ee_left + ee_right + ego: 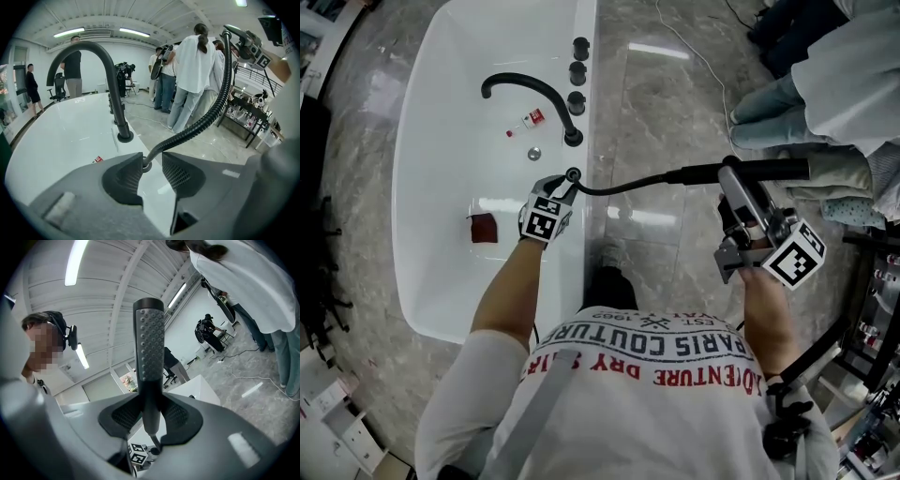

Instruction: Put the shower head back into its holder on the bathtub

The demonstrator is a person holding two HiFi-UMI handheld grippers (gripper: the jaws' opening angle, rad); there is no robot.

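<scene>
The black shower head (759, 172) (149, 333) lies level out over the floor, right of the white bathtub (441, 141), and my right gripper (733, 183) (151, 416) is shut on its handle. Its black ribbed hose (628, 185) (206, 117) runs left and down into the holder ring (573, 173) (143, 165) on the tub rim. My left gripper (565, 187) (152, 164) points down at that ring. Its jaws stand open on either side of the hose's lowest part, and the pads do not press on it.
A black arched faucet (530, 89) (101, 70) and three black knobs (578, 73) stand on the rim beyond the holder. In the tub lie a drain (533, 153), a small bottle (530, 120) and a dark red object (483, 228). People (806, 84) stand at the right.
</scene>
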